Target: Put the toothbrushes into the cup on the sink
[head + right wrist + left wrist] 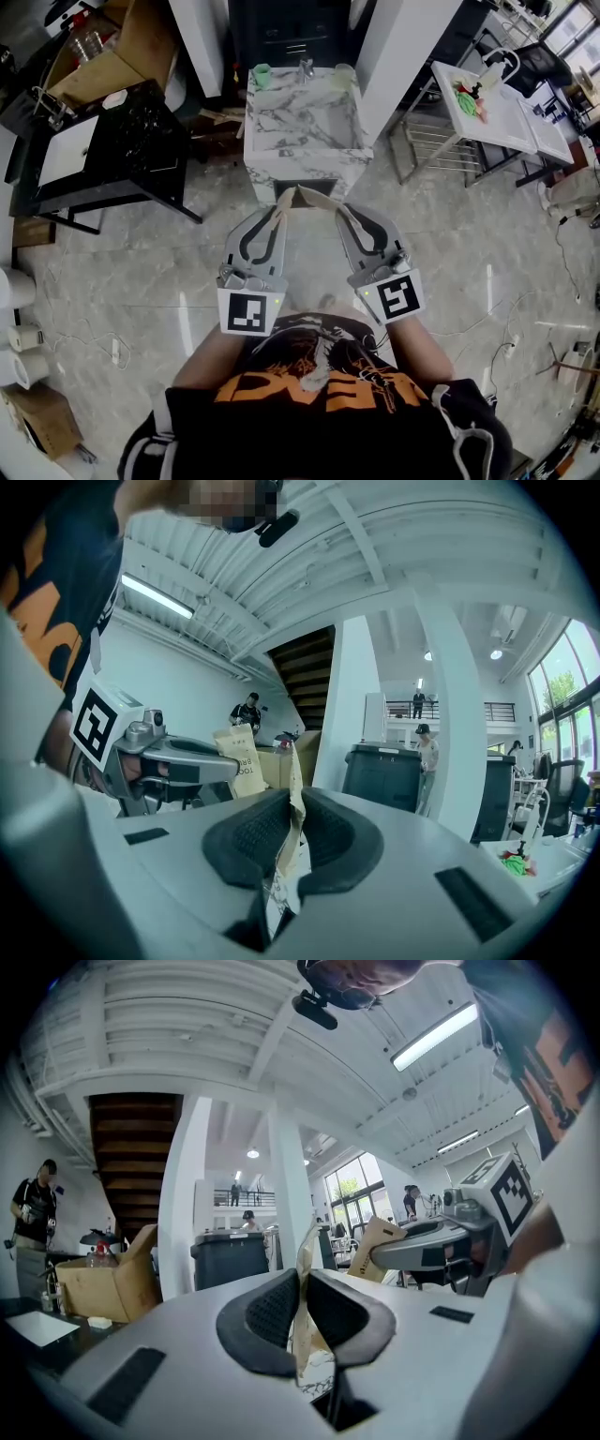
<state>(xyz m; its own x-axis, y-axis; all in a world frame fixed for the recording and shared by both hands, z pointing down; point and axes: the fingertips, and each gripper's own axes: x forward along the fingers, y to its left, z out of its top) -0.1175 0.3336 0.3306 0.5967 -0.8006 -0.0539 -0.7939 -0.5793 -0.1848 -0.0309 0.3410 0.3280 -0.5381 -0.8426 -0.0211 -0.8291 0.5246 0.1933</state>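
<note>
Both grippers hold one tan paper toothbrush package (312,198) level in front of me, above the floor just short of the marble sink (281,141). My left gripper (281,201) is shut on the package's left edge, seen as paper (302,1269) pinched between its pads. My right gripper (341,208) is shut on the right edge, with paper (293,789) between its pads. Each gripper view shows the other gripper with the printed package (242,754). A green cup (262,75) stands at the sink's back left, and a pale cup (344,75) at the back right. No bare toothbrush shows.
A faucet (305,67) sits between the cups. A black table (103,155) stands left of the sink and a white table (497,112) with small items to the right. Cardboard boxes (42,422) lie at the lower left, cables across the floor. People stand far off.
</note>
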